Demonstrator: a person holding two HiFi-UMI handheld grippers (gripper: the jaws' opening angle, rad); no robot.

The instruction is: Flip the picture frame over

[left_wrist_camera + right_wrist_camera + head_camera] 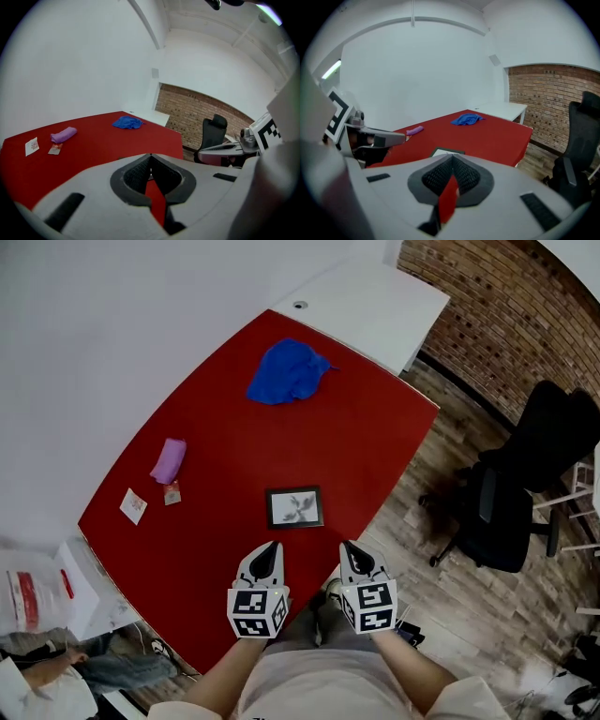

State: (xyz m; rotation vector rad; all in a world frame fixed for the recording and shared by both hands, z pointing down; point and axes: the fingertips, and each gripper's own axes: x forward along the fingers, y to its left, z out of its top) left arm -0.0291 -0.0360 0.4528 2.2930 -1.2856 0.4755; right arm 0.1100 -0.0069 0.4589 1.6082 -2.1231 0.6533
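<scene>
Nearest us, our left gripper (272,549) and right gripper (348,549) are both closed and empty, just short of the picture frame (294,507). It lies picture-side up near the front edge of the red table (225,521), so the flip is wholly ahead. Beyond lies a blue cloth (288,371). The only possible container is a whitish bag (33,596) off the table's left edge, contents unclear.

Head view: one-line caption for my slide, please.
Shut and empty, the left hand-held gripper and right hand-held gripper hover short of the picture-up frame on the red table; blue cloth beyond.
</scene>
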